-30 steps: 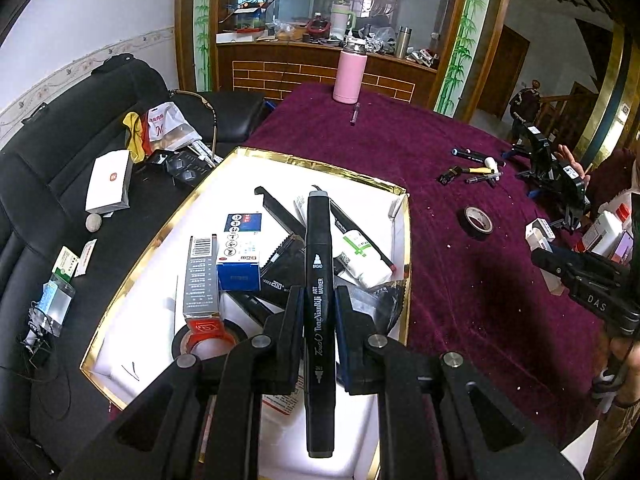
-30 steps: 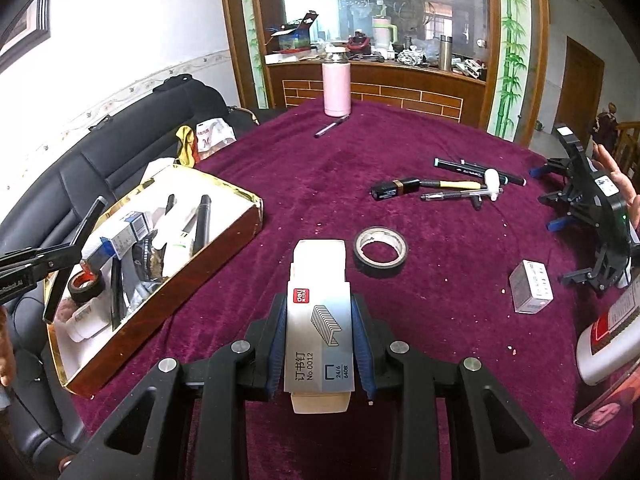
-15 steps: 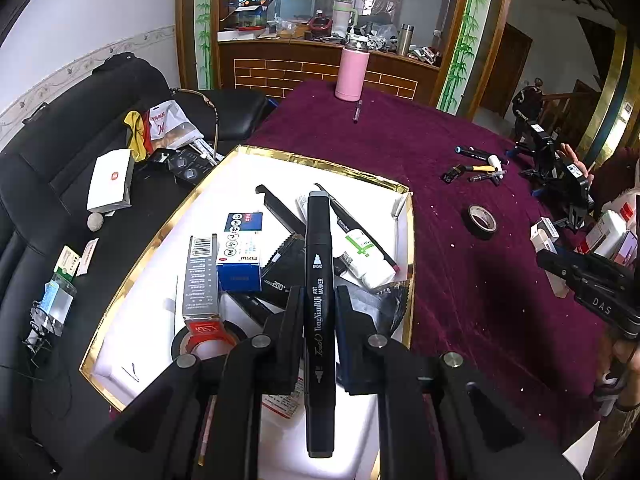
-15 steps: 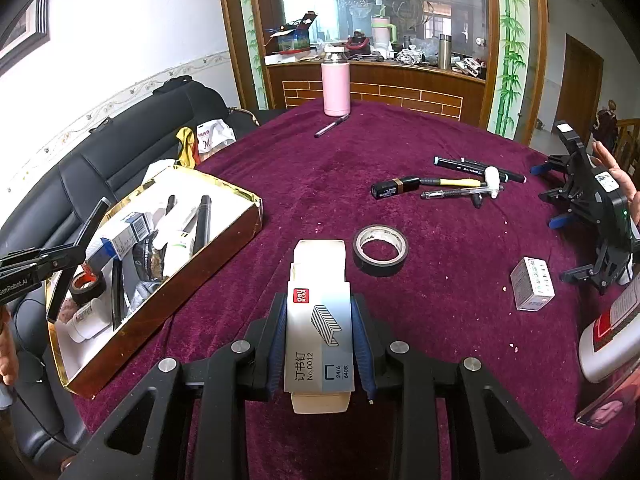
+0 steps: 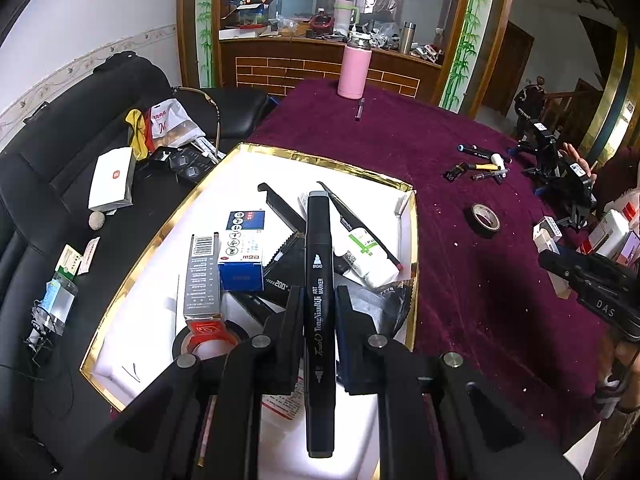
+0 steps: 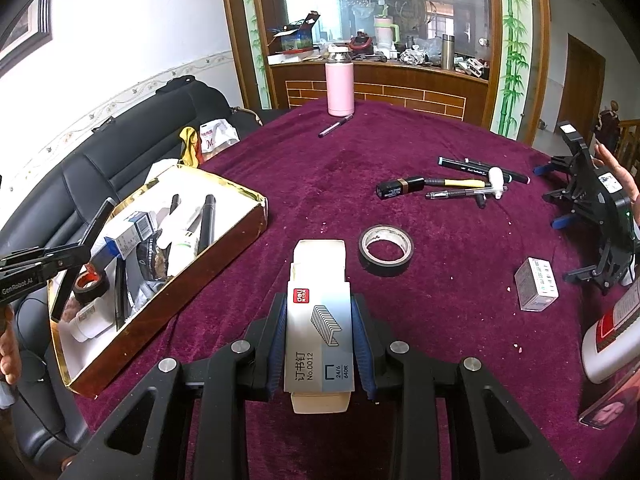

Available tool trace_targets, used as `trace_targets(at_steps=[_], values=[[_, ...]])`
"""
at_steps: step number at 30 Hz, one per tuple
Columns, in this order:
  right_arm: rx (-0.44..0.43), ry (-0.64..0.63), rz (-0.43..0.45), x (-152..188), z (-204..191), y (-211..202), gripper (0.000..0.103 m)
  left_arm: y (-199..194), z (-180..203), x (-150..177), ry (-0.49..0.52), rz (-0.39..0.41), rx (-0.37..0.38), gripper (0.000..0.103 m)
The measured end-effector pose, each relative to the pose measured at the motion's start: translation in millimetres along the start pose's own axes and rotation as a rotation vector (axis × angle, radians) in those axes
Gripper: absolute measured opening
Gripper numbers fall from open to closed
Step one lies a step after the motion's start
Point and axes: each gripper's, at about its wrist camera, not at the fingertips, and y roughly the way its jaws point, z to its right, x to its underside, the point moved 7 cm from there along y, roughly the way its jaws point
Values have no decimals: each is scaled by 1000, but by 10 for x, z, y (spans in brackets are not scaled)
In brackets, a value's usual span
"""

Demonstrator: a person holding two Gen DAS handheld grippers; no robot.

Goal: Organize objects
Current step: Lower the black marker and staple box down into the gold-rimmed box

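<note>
Nothing has moved since a second ago: both grippers hold steady. At the bench's left edge, the left hand-held gripper (image 5: 319, 312) stays clamped on a black art marker (image 5: 319, 280) above the gold-rimmed tray (image 5: 412, 240). Over the bench's near edge, the right hand-held gripper (image 6: 320, 334) grips a staples box (image 6: 319, 328), a tape roll (image 6: 386, 250) just beyond.
</note>
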Motion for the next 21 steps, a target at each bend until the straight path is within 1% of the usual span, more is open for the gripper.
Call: trace_targets(at_steps=[21], values=[[-3, 1, 6, 8, -6, -8, 33, 6, -7, 2, 4, 0, -1, 15]])
